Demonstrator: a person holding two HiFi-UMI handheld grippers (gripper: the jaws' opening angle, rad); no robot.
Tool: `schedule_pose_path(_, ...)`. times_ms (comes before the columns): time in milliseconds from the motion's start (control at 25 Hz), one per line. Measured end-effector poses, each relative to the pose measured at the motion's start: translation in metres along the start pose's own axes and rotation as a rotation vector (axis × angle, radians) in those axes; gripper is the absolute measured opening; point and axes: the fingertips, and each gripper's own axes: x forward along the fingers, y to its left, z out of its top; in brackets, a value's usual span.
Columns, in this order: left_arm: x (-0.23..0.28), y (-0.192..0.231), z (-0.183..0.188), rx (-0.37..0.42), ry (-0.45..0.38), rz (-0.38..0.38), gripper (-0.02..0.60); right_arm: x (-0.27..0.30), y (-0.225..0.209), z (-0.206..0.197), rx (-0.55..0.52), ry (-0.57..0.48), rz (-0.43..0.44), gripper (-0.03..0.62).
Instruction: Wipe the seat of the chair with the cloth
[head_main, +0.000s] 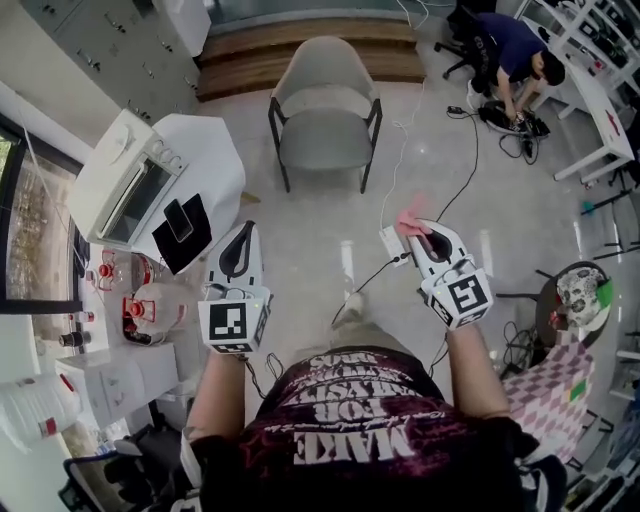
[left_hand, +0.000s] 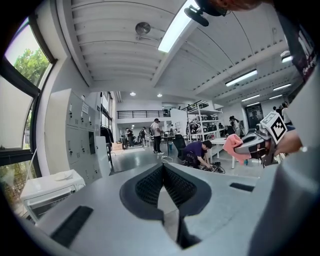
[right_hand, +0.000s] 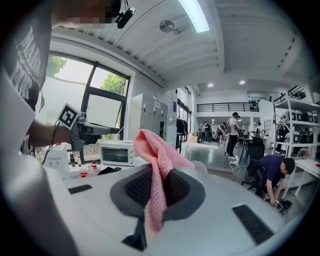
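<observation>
A grey padded chair (head_main: 325, 120) on dark legs stands on the pale floor ahead of me, its seat bare. Well short of the chair, at chest height, my right gripper (head_main: 418, 230) is shut on a pink knitted cloth (head_main: 409, 219). In the right gripper view the cloth (right_hand: 159, 160) is pinched between the jaws, sticking up above them and hanging down below. My left gripper (head_main: 241, 243) is level with it on the left, shut with nothing in it; its pads (left_hand: 150, 185) meet at the tip. Both grippers are far from the seat.
A white table (head_main: 215, 150) at the left carries a toaster oven (head_main: 125, 185), a phone and bottles. A power strip (head_main: 391, 243) and cables lie on the floor between me and the chair. A person (head_main: 520, 55) crouches at the far right by a white desk (head_main: 600, 100).
</observation>
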Motion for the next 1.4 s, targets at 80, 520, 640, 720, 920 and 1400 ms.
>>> schedule_pose_path(80, 0.019, -0.004, 0.004, 0.002, 0.003, -0.003, 0.005, 0.007, -0.013, 0.0, -0.004, 0.0, 0.013, 0.029)
schedule_pose_path(520, 0.124, -0.042, 0.029, 0.007, -0.015, -0.025, 0.006, 0.023, -0.104, -0.008, 0.015, 0.007, 0.02, 0.029)
schedule_pose_path(640, 0.136, -0.052, 0.032, 0.008, -0.015, -0.022, 0.005, 0.025, -0.121, -0.011, 0.017, 0.008, 0.028, 0.029)
schedule_pose_path(720, 0.137, -0.057, 0.032, 0.011, -0.005, -0.018, 0.005, 0.026, -0.129, -0.012, 0.023, 0.005, 0.034, 0.029)
schedule_pose_path(920, 0.127, -0.056, 0.028, 0.015, 0.018, 0.017, 0.005, 0.025, -0.13, -0.014, 0.034, -0.003, 0.059, 0.029)
schedule_pose_path(1400, 0.137, -0.068, 0.022, 0.034, 0.023, -0.046, 0.005, 0.021, -0.124, -0.025, 0.058, -0.002, 0.036, 0.03)
